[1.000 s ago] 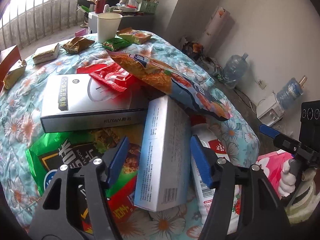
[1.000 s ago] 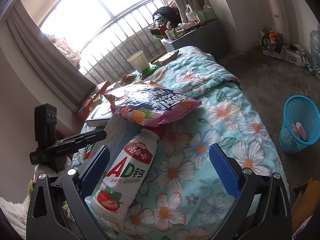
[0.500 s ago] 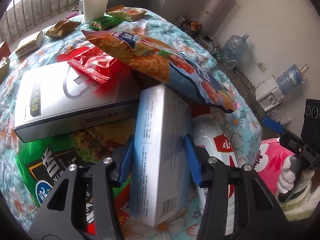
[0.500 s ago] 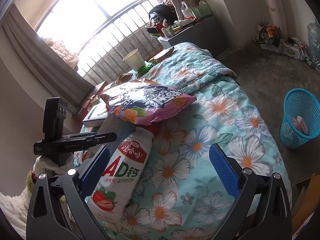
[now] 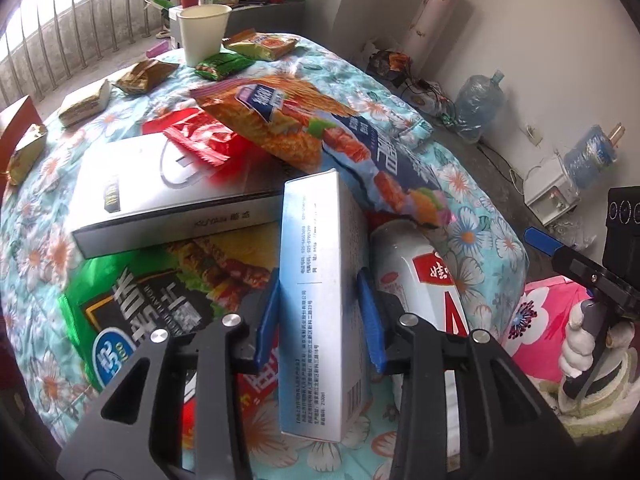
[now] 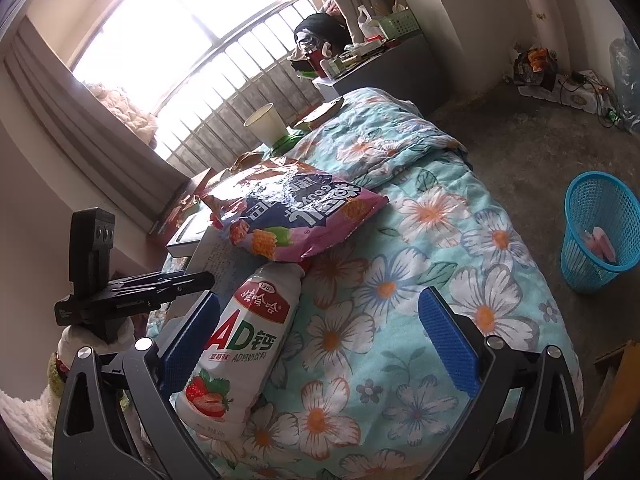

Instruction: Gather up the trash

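Observation:
My left gripper (image 5: 318,312) is shut on a tall light blue and white box (image 5: 320,280), its blue pads pressed on both sides. The box stands tilted on the flowered quilt (image 5: 472,200). A white AD milk bottle (image 5: 424,276) lies just right of it; it also shows in the right wrist view (image 6: 240,344). My right gripper (image 6: 320,336) is open, its left pad beside the bottle. A large chip bag (image 6: 296,208) lies beyond. A blue trash basket (image 6: 600,232) stands on the floor at right.
A silver flat box (image 5: 160,192), green snack bag (image 5: 140,300), red wrapper (image 5: 200,140), paper cup (image 5: 202,32) and several small snack packets (image 5: 144,74) lie on the quilt. Water jugs (image 5: 478,102) stand by the wall. The right gripper shows at the right edge (image 5: 580,268).
My left gripper moved forward around the light blue box and closed on it; the box now stands more upright. The right gripper stayed open and shifted slightly nearer the bottle.

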Demonstrator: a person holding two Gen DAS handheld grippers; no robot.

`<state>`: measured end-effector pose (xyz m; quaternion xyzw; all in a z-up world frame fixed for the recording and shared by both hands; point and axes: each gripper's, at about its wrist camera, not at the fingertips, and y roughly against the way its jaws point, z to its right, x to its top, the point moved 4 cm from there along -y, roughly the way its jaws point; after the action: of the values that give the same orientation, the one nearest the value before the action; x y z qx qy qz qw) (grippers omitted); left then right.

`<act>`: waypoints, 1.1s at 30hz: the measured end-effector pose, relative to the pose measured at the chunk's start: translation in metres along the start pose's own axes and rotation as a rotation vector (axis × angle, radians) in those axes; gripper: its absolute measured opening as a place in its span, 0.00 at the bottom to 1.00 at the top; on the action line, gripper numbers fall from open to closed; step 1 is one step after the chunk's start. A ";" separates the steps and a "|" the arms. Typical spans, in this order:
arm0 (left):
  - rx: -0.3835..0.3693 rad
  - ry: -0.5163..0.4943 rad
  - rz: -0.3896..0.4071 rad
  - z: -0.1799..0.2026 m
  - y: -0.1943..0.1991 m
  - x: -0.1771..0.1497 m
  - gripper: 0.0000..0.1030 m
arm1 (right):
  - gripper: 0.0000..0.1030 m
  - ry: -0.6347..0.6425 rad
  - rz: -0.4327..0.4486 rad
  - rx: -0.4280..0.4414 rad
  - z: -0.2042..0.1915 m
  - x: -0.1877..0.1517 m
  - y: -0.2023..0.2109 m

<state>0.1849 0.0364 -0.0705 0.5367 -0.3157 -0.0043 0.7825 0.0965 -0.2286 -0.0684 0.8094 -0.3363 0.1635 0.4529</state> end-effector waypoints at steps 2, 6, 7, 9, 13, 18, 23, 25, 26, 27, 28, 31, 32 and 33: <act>0.024 0.006 0.019 -0.001 0.008 -0.005 0.33 | 0.94 -0.005 0.000 0.009 0.000 -0.001 0.001; 0.055 0.028 0.055 -0.004 0.024 -0.017 0.32 | 0.94 -0.004 0.002 0.018 -0.002 -0.002 0.002; 0.060 0.041 0.066 -0.005 0.028 -0.021 0.32 | 0.94 -0.003 0.002 0.019 -0.002 -0.002 0.002; 0.061 0.067 0.086 -0.009 0.036 -0.028 0.32 | 0.94 -0.004 0.004 0.024 -0.003 -0.001 0.002; 0.058 0.120 0.142 -0.016 0.053 -0.039 0.32 | 0.94 -0.001 0.010 0.026 -0.005 0.000 0.004; 0.076 0.169 0.224 -0.025 0.078 -0.046 0.32 | 0.94 0.009 0.015 0.026 -0.009 0.001 0.006; 0.096 0.211 0.294 -0.035 0.100 -0.051 0.32 | 0.94 0.024 0.017 0.023 -0.014 0.001 0.006; 0.105 0.230 0.312 -0.040 0.108 -0.054 0.32 | 0.94 0.033 0.020 0.020 -0.016 0.002 0.006; 0.111 0.240 0.322 -0.043 0.112 -0.056 0.32 | 0.94 0.037 0.021 0.019 -0.017 0.002 0.007; 0.118 0.249 0.332 -0.046 0.116 -0.057 0.32 | 0.94 0.043 0.022 0.015 -0.018 0.002 0.007; 0.123 0.256 0.339 -0.049 0.119 -0.059 0.32 | 0.94 0.048 0.022 0.011 -0.019 0.002 0.006; 0.136 0.278 0.358 -0.057 0.127 -0.063 0.32 | 0.94 0.063 0.021 0.005 -0.023 0.002 0.005; 0.139 0.290 0.365 -0.061 0.130 -0.064 0.32 | 0.94 0.067 0.021 0.005 -0.025 0.003 0.004; 0.141 0.299 0.371 -0.064 0.132 -0.066 0.32 | 0.94 0.072 0.020 0.005 -0.026 0.003 0.004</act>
<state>0.1199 0.1686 -0.0059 0.5174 -0.2891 0.2407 0.7686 0.0971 -0.2092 -0.0504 0.8007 -0.3276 0.1978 0.4608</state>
